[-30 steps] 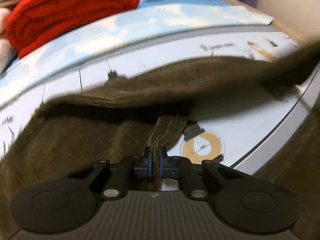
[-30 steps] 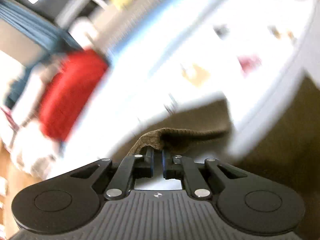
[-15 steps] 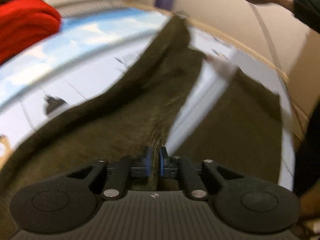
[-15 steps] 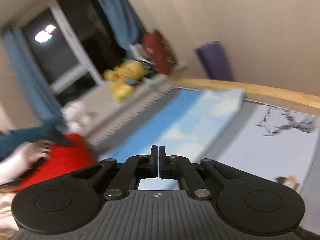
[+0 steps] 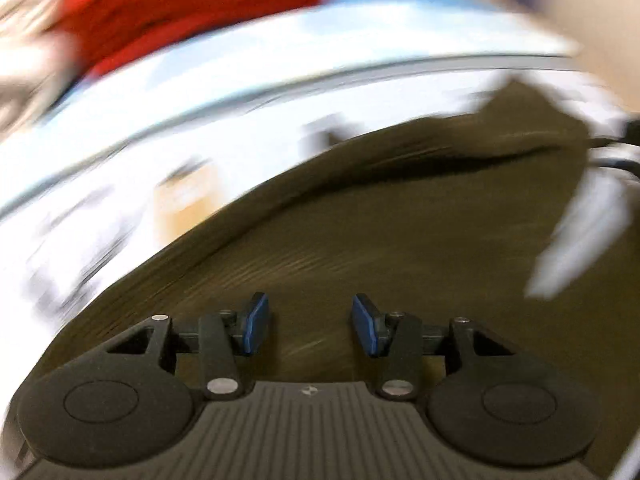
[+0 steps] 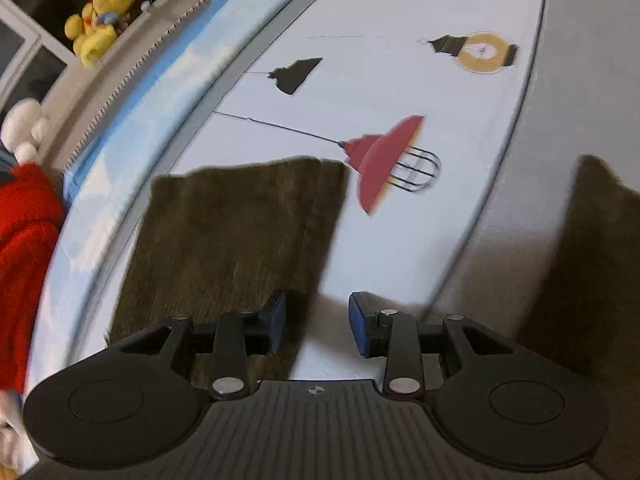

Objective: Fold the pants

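Across the printed bedsheet point(image 6: 384, 80) lie the dark brown pants point(image 6: 236, 232), spread flat; one squared end reaches up to a red lamp print point(image 6: 384, 152), and a second brown portion shows at the right edge of the right wrist view. Right gripper point(image 6: 316, 324): jaws have just been opening and stand roughly half apart — nothing is pinched between them; the pants' edge passes beneath the left blue pad point(image 6: 276, 320), with bare sheet under the gap. Left gripper point(image 5: 312, 326): jaws likewise have just been opening, about half apart, holding nothing; the pants point(image 5: 380, 220) fill the ground below and beyond its fingertips, though the view is heavily blurred. Red blanket point(image 6: 24, 260) sits folded at the sheet's far side; a yellow plush toy point(image 6: 100, 16) rests on the ledge behind — detail there is small.
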